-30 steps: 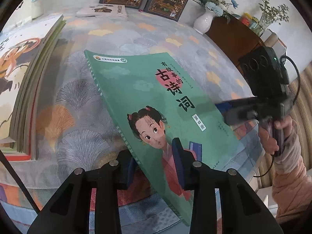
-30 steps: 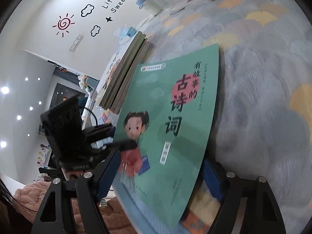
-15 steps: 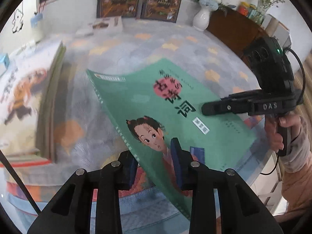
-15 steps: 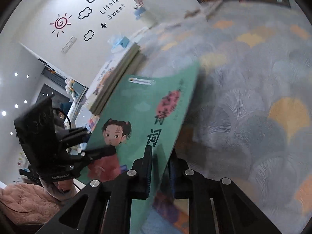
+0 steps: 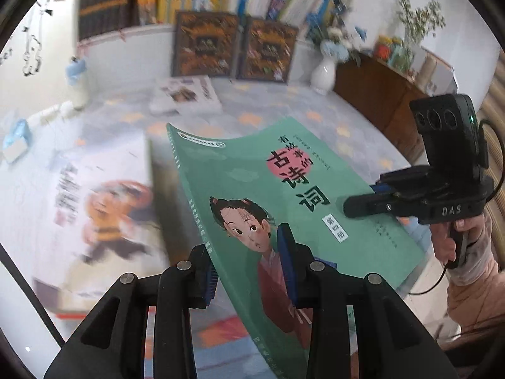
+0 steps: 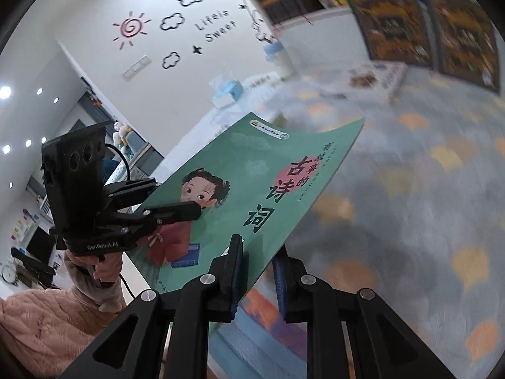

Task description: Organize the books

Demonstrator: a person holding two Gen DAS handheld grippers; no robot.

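A thin green book [image 5: 252,189] with a cartoon girl and Chinese title is held in the air above the table, tilted. My left gripper [image 5: 249,265] is shut on its near left edge. My right gripper [image 6: 257,271] is shut on its near right edge; it also shows in the left wrist view [image 5: 356,203]. The book also fills the middle of the right wrist view [image 6: 268,173], with the left gripper [image 6: 176,213] clamped on its far side. A stack of large books [image 5: 94,202] lies on the table to the left, below the green book.
A patterned grey tablecloth [image 5: 284,104] covers the table. A flat white book [image 5: 186,94] lies at the back. Two dark framed books [image 5: 233,49] lean on the shelf wall, a white vase [image 5: 322,74] beside them. A tissue pack [image 6: 225,93] sits by the wall.
Both grippers have lifted the green book higher off the table and carried it leftward toward the stack. The views now tilt up and show the bookshelf.
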